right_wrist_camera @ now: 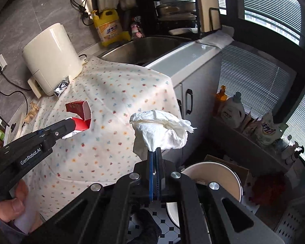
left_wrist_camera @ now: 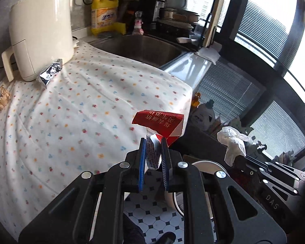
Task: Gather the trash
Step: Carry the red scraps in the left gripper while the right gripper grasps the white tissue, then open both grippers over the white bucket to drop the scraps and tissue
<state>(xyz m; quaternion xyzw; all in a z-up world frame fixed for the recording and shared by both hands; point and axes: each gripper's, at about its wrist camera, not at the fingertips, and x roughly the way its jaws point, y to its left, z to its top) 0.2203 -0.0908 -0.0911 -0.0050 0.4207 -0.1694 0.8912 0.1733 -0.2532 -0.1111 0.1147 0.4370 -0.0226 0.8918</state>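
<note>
1. The left gripper (left_wrist_camera: 154, 142) is pinched tight on a crumpled red box (left_wrist_camera: 159, 124) – held up past the edge of the dotted cloth (left_wrist_camera: 71, 105).
2. The right gripper (right_wrist_camera: 155, 152) is squeezed on a white tissue (right_wrist_camera: 160, 130), above the round bin (right_wrist_camera: 219, 172).
3. A silver wrapper (left_wrist_camera: 49, 73) lies beside the cream pot (left_wrist_camera: 40, 30).

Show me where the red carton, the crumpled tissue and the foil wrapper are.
red carton (left_wrist_camera: 159, 122), left wrist view, its printed red side.
crumpled tissue (right_wrist_camera: 162, 131), right wrist view, middle of the wad.
foil wrapper (left_wrist_camera: 49, 73), left wrist view, its crinkled silver middle.
</note>
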